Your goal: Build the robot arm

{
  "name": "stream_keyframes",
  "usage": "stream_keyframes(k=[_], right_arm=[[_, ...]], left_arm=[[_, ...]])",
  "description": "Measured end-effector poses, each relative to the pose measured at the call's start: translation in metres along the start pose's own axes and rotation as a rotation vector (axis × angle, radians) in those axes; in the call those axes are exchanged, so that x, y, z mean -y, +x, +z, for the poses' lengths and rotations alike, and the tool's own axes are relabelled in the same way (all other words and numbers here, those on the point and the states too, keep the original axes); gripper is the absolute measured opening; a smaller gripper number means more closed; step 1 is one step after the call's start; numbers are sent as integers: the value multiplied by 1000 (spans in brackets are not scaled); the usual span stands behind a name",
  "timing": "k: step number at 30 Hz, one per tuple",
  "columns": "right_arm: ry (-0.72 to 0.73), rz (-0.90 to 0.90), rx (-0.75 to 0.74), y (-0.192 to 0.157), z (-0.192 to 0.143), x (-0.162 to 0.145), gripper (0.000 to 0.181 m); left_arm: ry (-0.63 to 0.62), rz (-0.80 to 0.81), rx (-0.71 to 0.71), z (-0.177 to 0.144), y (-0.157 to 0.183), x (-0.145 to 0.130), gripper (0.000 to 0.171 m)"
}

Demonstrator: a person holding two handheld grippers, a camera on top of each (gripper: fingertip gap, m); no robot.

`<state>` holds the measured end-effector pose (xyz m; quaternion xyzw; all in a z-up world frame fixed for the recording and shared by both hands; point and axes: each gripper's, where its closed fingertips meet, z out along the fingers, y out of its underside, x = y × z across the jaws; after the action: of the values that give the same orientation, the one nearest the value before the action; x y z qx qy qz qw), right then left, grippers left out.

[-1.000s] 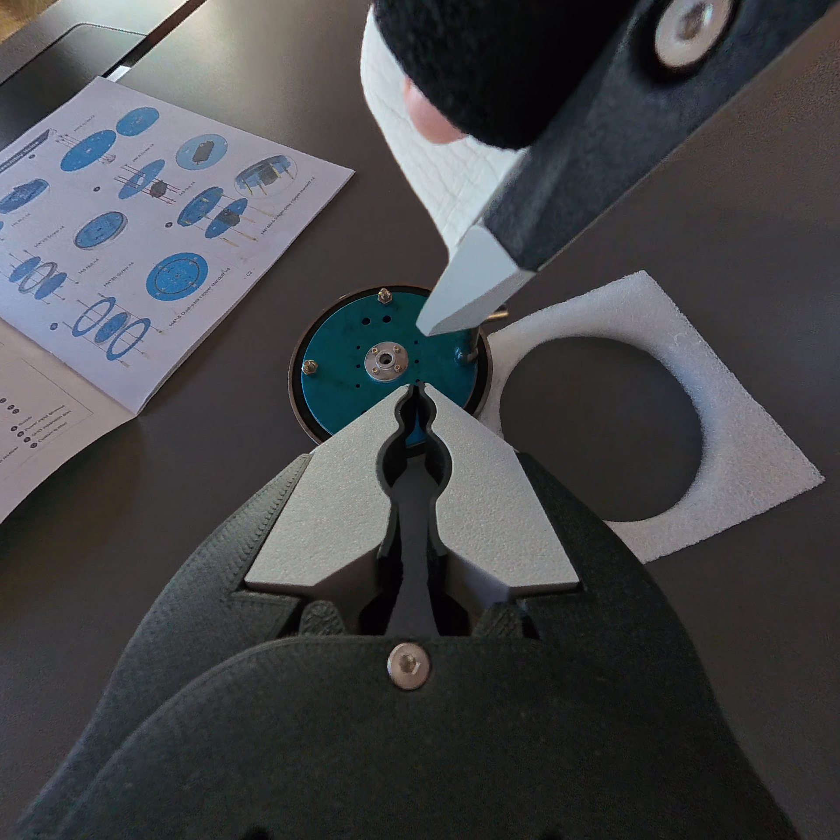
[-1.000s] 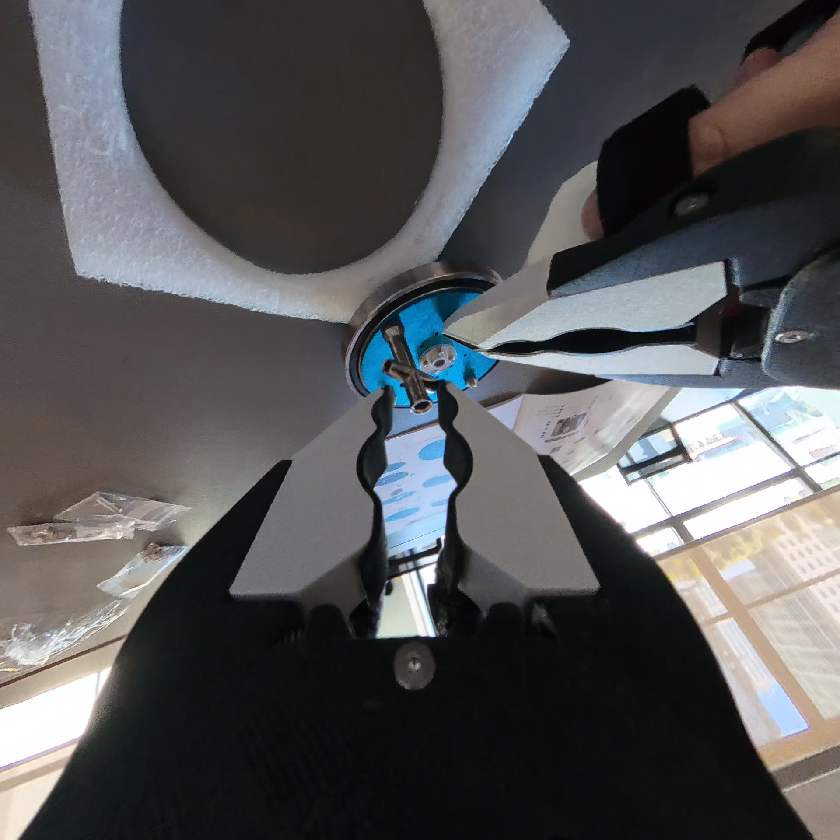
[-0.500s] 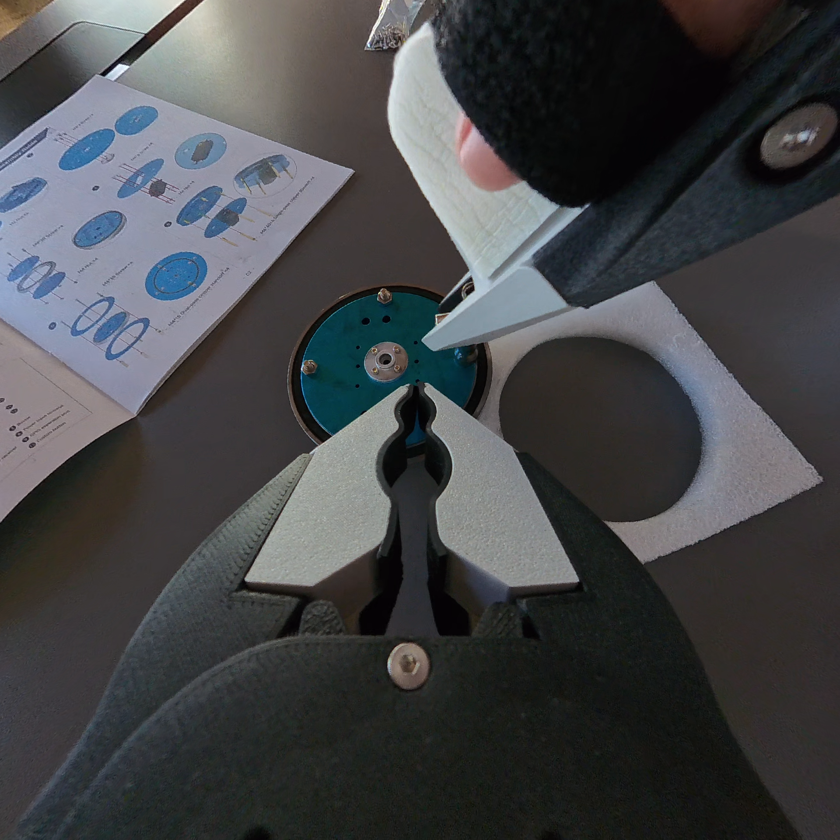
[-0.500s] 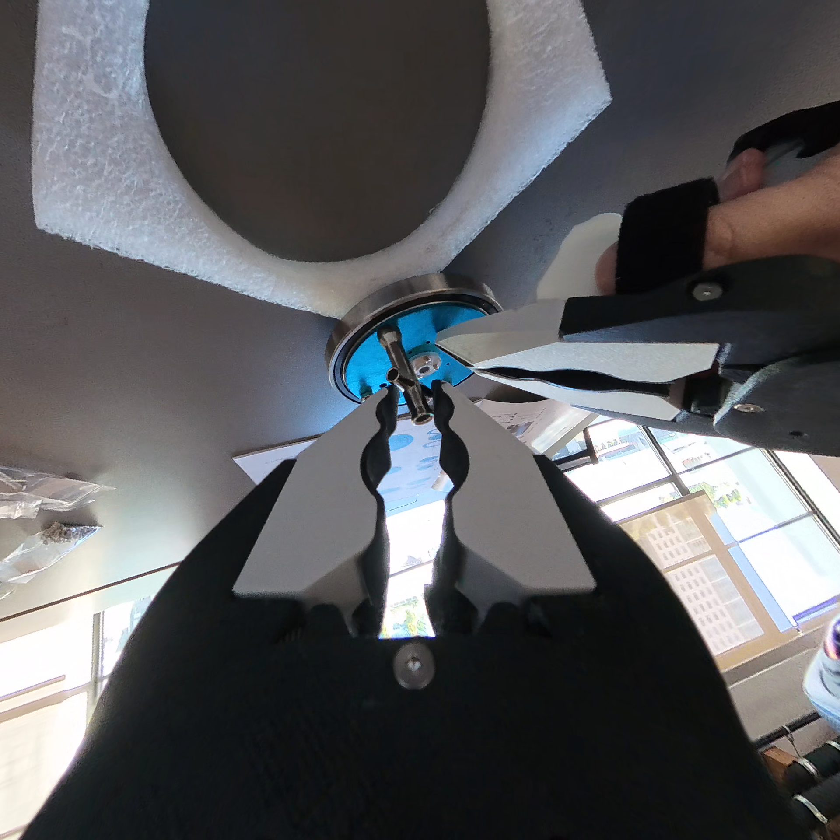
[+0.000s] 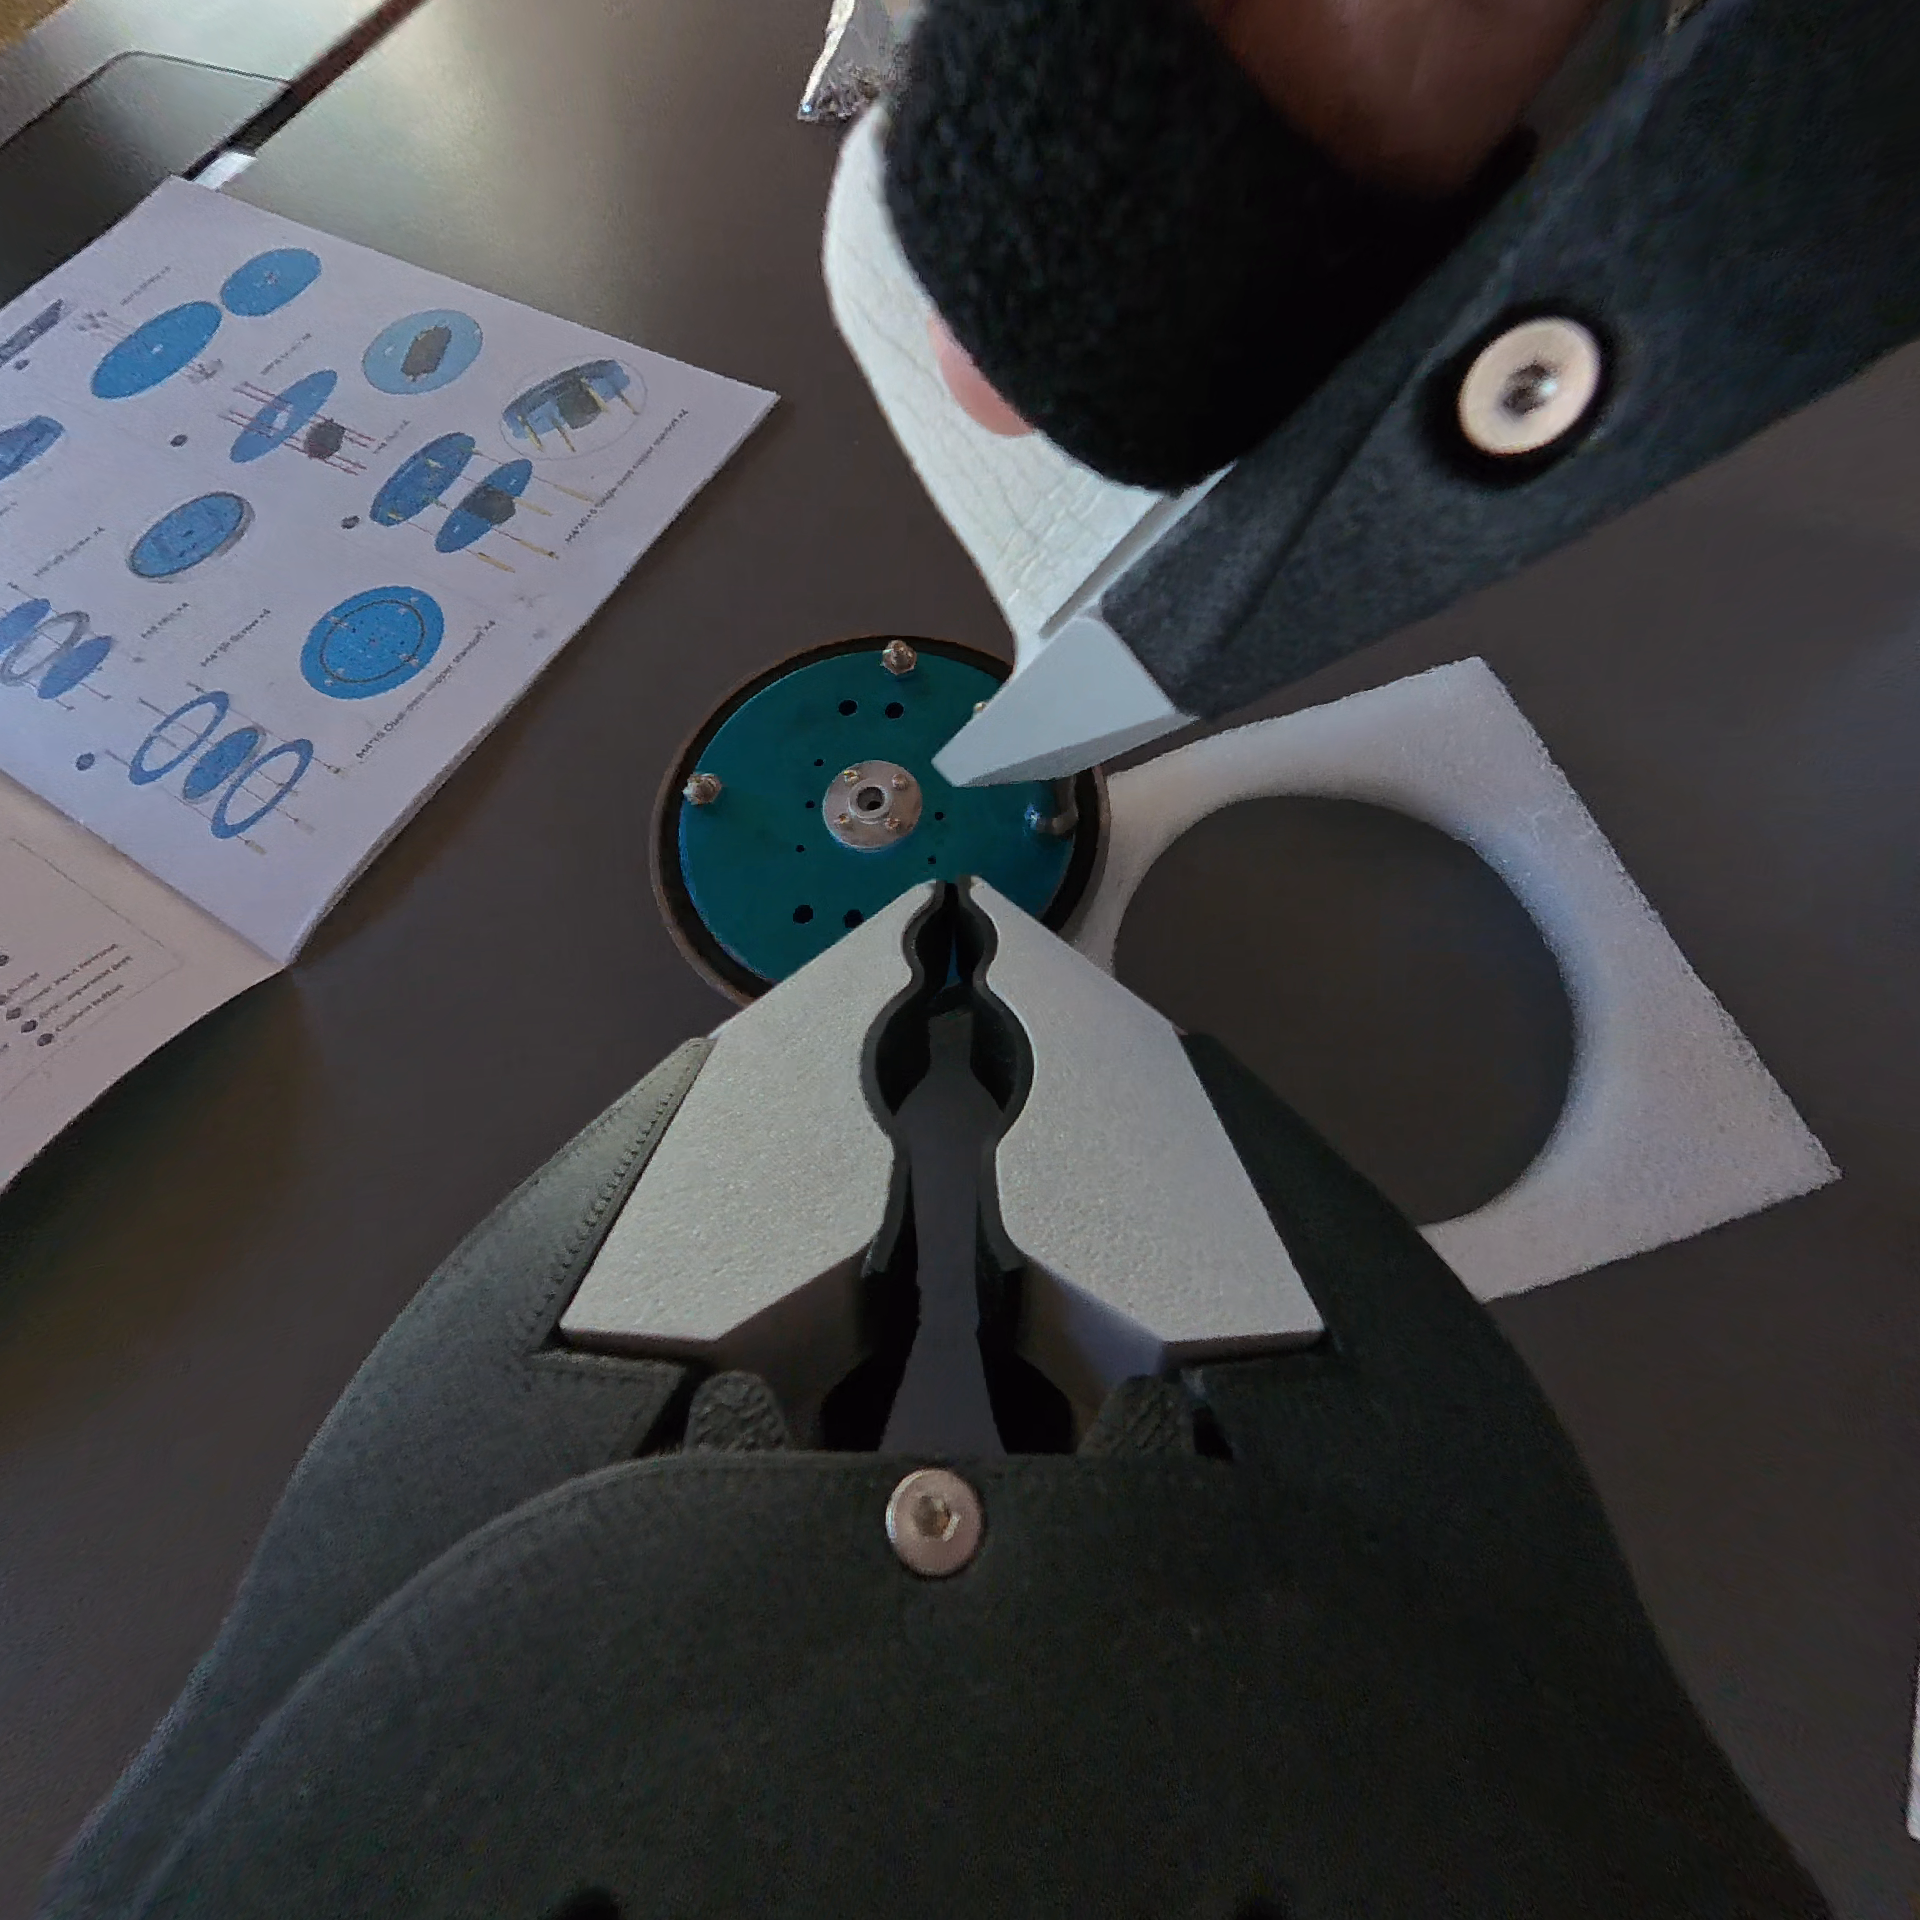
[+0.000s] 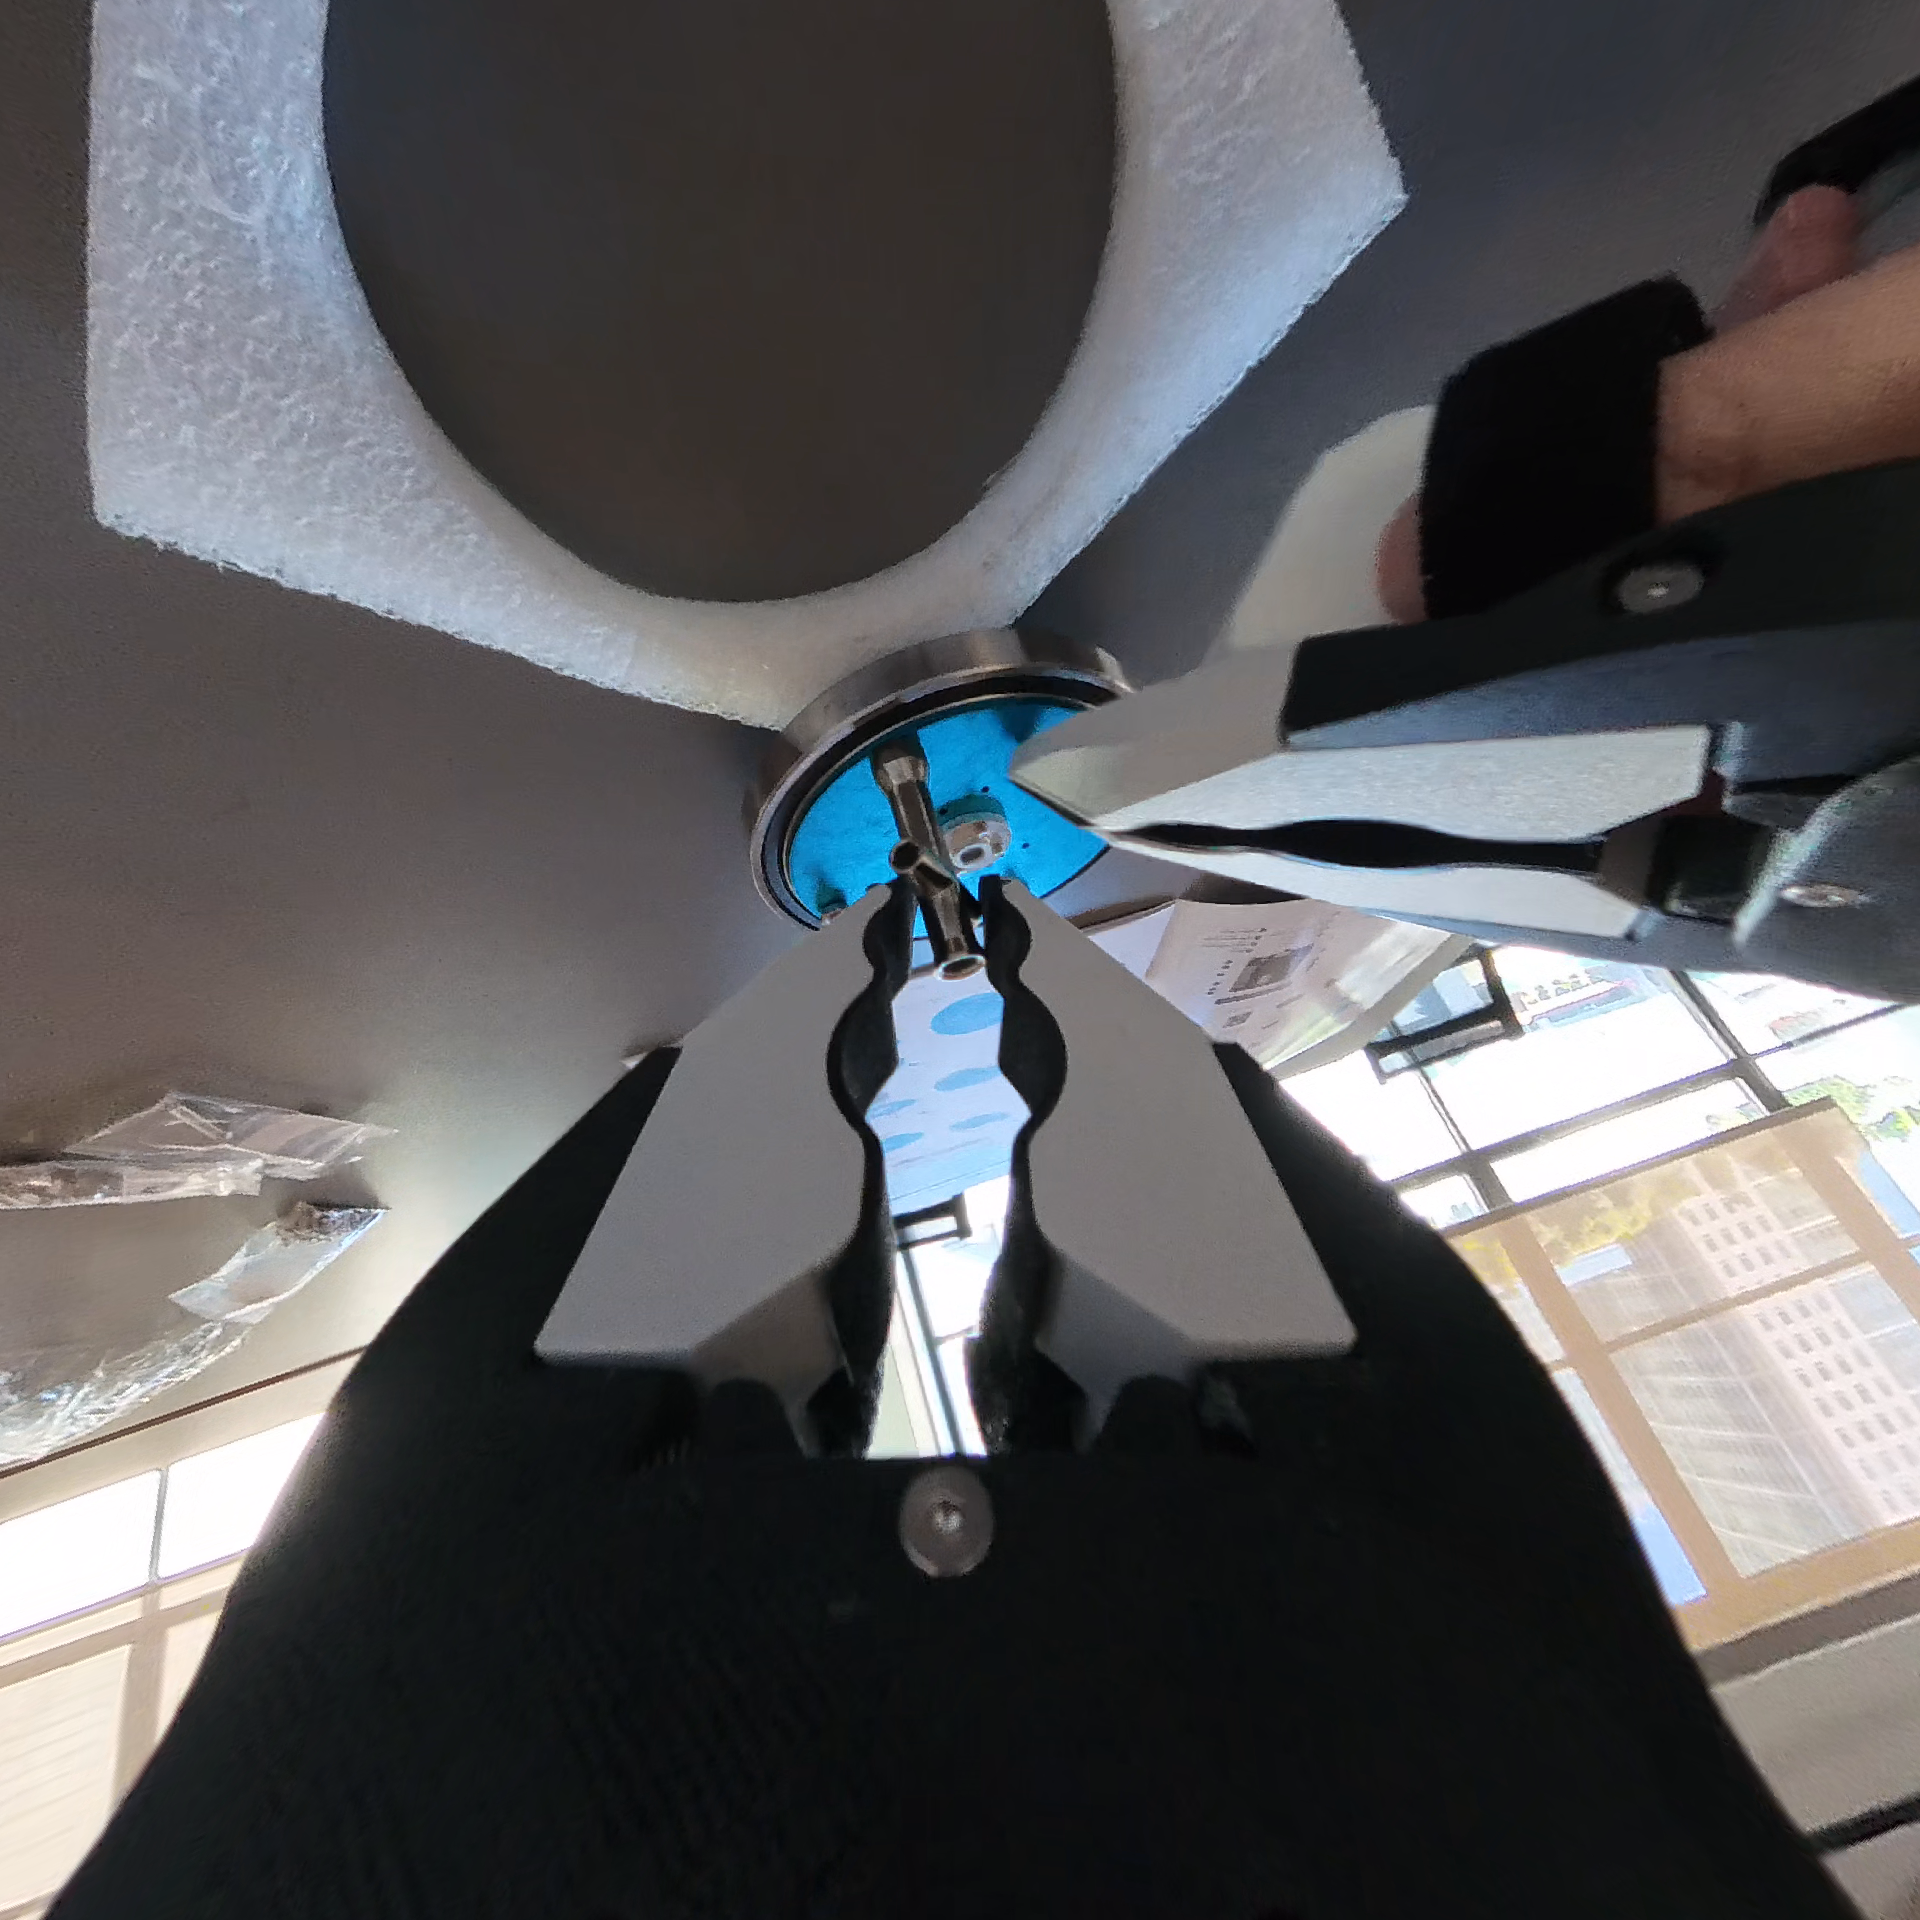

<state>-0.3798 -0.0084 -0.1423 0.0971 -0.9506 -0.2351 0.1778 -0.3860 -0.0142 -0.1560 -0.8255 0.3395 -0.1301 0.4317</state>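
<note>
Dark tabletop (image 5: 520, 1091): booklet (image 5: 312, 540), foam (image 5: 1662, 1091); windows (image 6: 1662, 1299).

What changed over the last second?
The right gripper moved in toward the blue disc. The metal standoff now sits between its open fingertips instead of just ahead of them, and the jaws have not closed on it. The left gripper stayed shut at the disc's near edge. The disc, white foam frame and booklet did not move.
</note>
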Motion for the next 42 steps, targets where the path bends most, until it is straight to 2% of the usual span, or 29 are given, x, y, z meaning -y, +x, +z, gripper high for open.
stream_keyframes(k=[2,4,5,6,8,9,14,18,20,21,24,26,27,28,30,35,38,42], right_arm=[[-9,-18,-19,0,3,-2,12],[-14,-24,-25,-1,4,-2,12],[-16,-23,-26,-1,4,-1,12],[-17,-23,-26,-1,5,-1,12],[-20,-27,-28,-1,6,-1,12],[-21,-26,-27,-1,6,-1,12],[-17,-20,-23,0,7,-1,11],[-15,-15,-20,0,7,-1,12],[-14,-14,-22,0,7,-1,11],[-13,-13,-22,0,6,-1,11],[-18,-20,-20,0,7,-1,11],[-21,-22,-20,0,8,-2,11],[-21,-22,-21,0,8,-2,11],[-19,-23,-20,-1,8,-2,11],[-18,-22,-18,0,8,-2,11],[-18,-19,-15,0,7,-1,11],[-19,-17,-16,-1,8,-1,11],[-18,-16,-17,0,7,-1,11]], left_arm=[[42,38,48,-9,-9,6,6],[155,55,17,-20,-7,22,46],[193,34,-14,-23,-6,25,74],[192,8,-29,-22,-10,24,93],[141,-32,-64,-13,-17,16,111],[114,-40,-90,-8,-16,12,113],[-19,48,-70,17,-16,-8,111],[-53,97,-47,20,-13,-11,104],[-28,110,-38,12,-13,-9,94],[-7,115,-41,6,-14,-6,82],[44,74,-72,-4,-21,2,60],[79,56,-91,-9,-29,11,56],[115,46,-105,-11,-33,18,49],[152,30,-112,-10,-38,25,38],[186,13,-153,-4,-45,33,33],[175,39,-226,14,-50,32,8],[152,51,-253,20,-45,25,4],[151,103,-209,25,-47,22,2]])
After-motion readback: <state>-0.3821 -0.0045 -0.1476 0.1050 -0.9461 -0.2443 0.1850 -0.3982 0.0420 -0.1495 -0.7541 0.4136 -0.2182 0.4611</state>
